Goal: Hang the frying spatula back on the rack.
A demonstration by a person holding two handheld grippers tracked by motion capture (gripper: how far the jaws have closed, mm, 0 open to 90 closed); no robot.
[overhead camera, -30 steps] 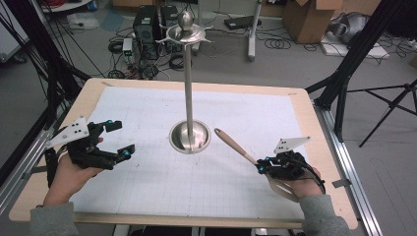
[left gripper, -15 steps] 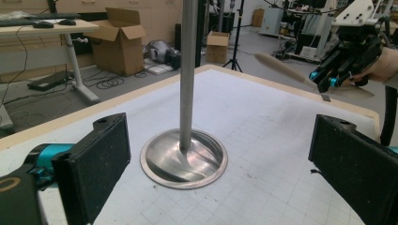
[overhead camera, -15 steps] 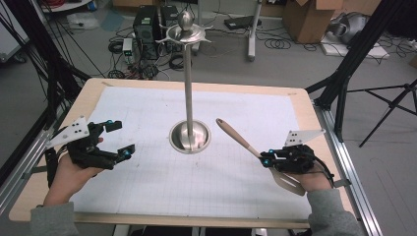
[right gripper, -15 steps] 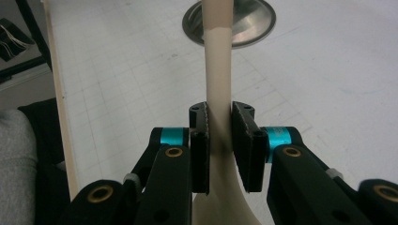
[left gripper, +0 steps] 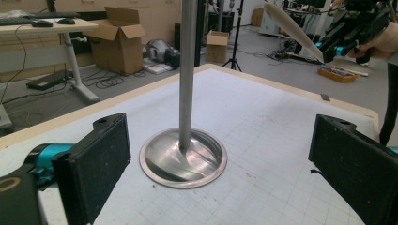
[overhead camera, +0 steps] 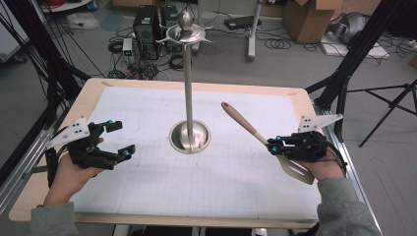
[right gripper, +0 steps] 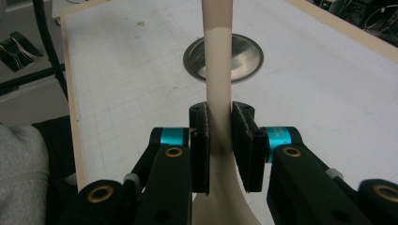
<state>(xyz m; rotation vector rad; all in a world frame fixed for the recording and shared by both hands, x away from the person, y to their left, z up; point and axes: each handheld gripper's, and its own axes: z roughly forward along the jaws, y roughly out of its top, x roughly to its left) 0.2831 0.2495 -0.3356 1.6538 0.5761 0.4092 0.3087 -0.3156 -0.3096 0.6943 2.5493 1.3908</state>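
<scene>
A beige slotted spatula (overhead camera: 255,135) is held off the table at the right, its handle slanting up toward the metal stand. My right gripper (overhead camera: 273,146) is shut on its handle near the blade; in the right gripper view the pads (right gripper: 244,136) press both sides of the spatula (right gripper: 218,70). The stand is a steel pole (overhead camera: 189,88) on a round dish base (overhead camera: 190,137) with a hooked top (overhead camera: 186,32). At the table's left my left gripper (overhead camera: 118,139) stands open, nothing between its fingers (left gripper: 96,161), facing the stand base (left gripper: 184,158).
A white gridded mat (overhead camera: 196,167) covers the wooden table (overhead camera: 93,91). Cardboard boxes (overhead camera: 307,17), cables and a computer tower (overhead camera: 150,24) lie on the floor behind. Black frame legs and a tripod (overhead camera: 388,105) stand at the right edge.
My right gripper has lifted the spatula off the mat and drawn it a little to the right. The left gripper has stayed where it was.
</scene>
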